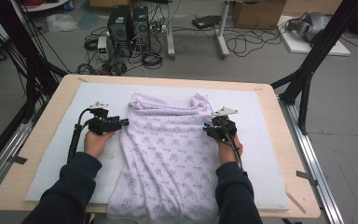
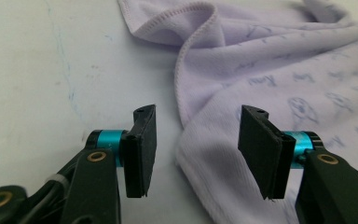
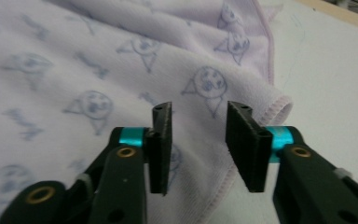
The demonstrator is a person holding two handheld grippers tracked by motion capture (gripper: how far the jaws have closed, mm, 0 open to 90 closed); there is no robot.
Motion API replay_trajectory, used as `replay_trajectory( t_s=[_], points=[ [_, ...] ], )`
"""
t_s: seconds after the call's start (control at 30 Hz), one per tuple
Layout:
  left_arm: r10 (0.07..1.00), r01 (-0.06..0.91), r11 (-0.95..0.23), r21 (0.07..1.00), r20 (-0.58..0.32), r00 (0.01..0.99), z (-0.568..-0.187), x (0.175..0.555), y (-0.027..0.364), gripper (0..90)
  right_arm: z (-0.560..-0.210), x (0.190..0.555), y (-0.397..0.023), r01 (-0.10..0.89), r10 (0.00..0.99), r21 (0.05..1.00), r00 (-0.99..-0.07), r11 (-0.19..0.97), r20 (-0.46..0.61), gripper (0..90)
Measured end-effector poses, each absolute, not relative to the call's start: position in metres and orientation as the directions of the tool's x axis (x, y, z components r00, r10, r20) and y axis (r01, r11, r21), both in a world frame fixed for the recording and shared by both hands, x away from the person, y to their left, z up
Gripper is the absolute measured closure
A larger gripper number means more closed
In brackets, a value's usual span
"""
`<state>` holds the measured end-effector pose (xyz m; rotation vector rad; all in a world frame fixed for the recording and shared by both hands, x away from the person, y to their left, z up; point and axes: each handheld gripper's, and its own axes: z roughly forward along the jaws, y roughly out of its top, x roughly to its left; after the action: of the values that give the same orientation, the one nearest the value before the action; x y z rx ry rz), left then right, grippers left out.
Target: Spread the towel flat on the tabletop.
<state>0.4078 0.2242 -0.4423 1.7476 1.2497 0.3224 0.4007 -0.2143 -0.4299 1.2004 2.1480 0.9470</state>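
Observation:
A pale lilac towel [image 1: 168,149] with small blue printed figures lies lengthwise on the white mat [image 1: 65,140], bunched along its far edge and hanging over the table's near edge. My left gripper [image 1: 123,122] sits at the towel's left edge, jaws pointing right. In the left gripper view the gripper [image 2: 198,140] stands open, the towel's hemmed edge [image 2: 186,140] lying between the jaws, apart from the pads. My right gripper [image 1: 207,127] is at the towel's right edge. In the right gripper view the gripper [image 3: 199,140] is open over the towel's folded hem [image 3: 242,84].
The mat covers a wooden table [image 1: 291,154] with bare strips at both sides. Black frame legs [image 1: 307,70] stand at the table's far right and far left. Computer towers [image 1: 130,28], cables and a cardboard box sit on the floor beyond.

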Motion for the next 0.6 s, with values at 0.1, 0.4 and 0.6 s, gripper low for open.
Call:
replay_trajectory(
  t_s=[0.1,0.4,0.6],
  points=[
    [0.809,0.588,-0.043,0.808,-0.317,0.496,-0.443,0.392,0.233,44.8,-0.418,0.383,-0.218,0.472,0.856,0.803,-0.510,0.364,-0.088,56.3],
    [0.768,0.529,-0.085,0.844,-0.283,0.575,-0.448,0.344,0.249,42.8,-0.418,0.314,-0.233,0.403,0.777,0.828,-0.626,0.389,-0.060,47.4],
    [0.756,0.496,-0.069,0.865,-0.279,0.592,-0.450,0.316,0.248,39.9,-0.423,0.287,-0.249,0.463,0.832,0.829,-0.554,0.315,-0.007,28.7]
  ],
)
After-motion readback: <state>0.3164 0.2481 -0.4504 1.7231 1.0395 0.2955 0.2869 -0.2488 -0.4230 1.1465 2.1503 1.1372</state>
